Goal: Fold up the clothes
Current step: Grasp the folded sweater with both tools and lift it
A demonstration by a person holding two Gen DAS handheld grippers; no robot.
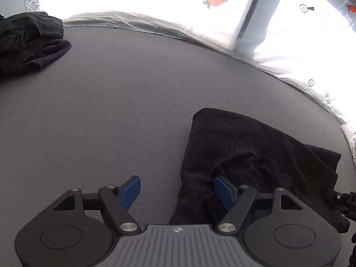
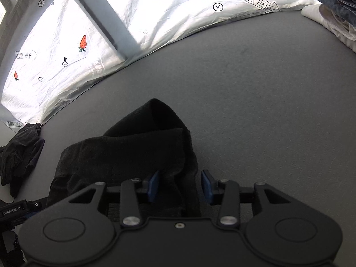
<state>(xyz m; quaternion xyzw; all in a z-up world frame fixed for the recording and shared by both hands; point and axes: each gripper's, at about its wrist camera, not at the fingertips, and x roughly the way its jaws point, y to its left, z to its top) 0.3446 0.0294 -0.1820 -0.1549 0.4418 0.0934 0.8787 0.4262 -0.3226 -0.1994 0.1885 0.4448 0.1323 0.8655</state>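
A black knitted garment [image 1: 255, 151] lies folded on the grey mat [image 1: 111, 93]. My left gripper [image 1: 178, 191] stands open at the garment's near left edge. Its right pad rests against the cloth, while its left pad hangs over bare mat. In the right wrist view the same garment [image 2: 133, 151] shows a folded-over flap that rises to a point. My right gripper [image 2: 179, 185] is open, with the garment's right edge between its jaws. The right-hand pad stands apart from the cloth. Part of the other gripper [image 2: 13, 209] shows at the left edge.
A crumpled pile of dark clothes [image 1: 26, 42] [image 2: 20, 151] lies at the mat's far left. A stack of folded clothes [image 2: 338, 4] sits at the far right corner. A white printed sheet [image 2: 178, 11] with carrots borders the mat [image 2: 267, 89] at the back.
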